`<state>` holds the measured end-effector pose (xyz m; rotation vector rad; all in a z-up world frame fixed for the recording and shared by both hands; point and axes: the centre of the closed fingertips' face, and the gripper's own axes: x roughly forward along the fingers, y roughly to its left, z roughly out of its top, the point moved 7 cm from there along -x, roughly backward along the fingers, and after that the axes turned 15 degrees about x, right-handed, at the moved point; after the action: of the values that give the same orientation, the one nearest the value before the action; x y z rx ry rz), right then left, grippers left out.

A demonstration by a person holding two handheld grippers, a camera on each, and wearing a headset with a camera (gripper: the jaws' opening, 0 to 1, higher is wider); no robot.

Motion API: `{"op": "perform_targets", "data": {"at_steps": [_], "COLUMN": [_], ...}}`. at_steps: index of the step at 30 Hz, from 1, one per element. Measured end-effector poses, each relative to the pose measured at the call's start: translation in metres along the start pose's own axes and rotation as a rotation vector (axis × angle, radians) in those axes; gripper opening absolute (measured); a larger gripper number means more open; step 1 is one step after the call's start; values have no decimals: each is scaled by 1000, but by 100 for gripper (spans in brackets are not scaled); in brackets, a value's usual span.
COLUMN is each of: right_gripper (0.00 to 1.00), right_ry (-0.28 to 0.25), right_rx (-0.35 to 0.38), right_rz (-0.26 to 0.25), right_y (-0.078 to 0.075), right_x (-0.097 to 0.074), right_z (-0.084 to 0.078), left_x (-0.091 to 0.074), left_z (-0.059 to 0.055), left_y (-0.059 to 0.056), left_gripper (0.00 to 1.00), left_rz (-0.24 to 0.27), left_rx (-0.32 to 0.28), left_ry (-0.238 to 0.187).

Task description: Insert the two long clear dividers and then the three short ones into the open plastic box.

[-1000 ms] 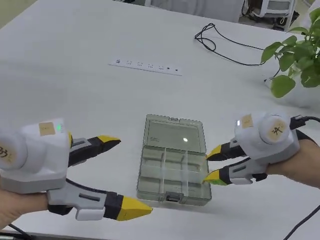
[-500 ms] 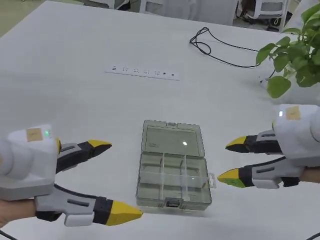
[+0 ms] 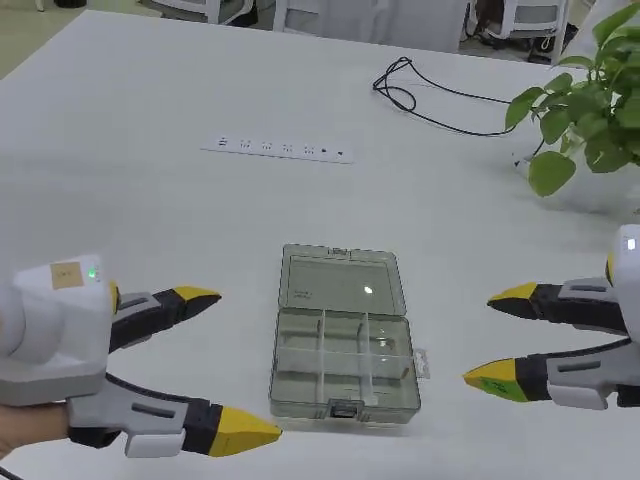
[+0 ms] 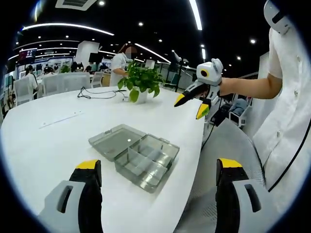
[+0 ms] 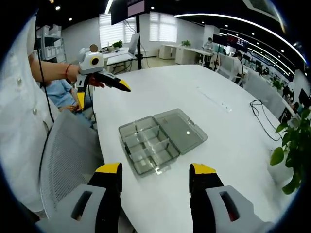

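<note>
Head view: looks forward and down from the near edge of the white table (image 3: 150, 120). The open plastic box (image 3: 345, 345) lies central and close, with the left gripper (image 3: 238, 365) and right gripper (image 3: 487, 340) entering from the lower corners. Left gripper view: set low at the box's left, facing across it toward the opposite gripper. Right gripper view: the mirrored case, from the box's right. All three views share the box, the surrounding tabletop, the power strip (image 3: 280, 150) and the potted plant (image 3: 585, 110).
</note>
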<state>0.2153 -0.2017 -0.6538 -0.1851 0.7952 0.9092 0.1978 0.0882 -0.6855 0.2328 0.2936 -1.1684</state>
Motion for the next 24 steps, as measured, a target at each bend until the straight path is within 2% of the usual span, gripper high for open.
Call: {"op": "perform_targets", "data": {"at_steps": [5,12,19,24], "right_gripper": [63,68,78,81], "right_ry": [-25,-22,-32,-32], "right_rx": [32,66,75,84], "right_rz": [5,6,19,24], "right_y": [1,0,3,4], "right_x": [-3,-5,-6,-6], "right_z": [-10,-22,-27,-31], "left_x": [0,2,3,3], "left_z": [0,0,-1,-3], "left_y": [0,-2,-4,-6], "left_gripper": [100,100,100,100], "left_rz": [-3,-15,-24,-32], "left_rx": [0,4,4,8], "left_ry": [4,7,7,15]}}
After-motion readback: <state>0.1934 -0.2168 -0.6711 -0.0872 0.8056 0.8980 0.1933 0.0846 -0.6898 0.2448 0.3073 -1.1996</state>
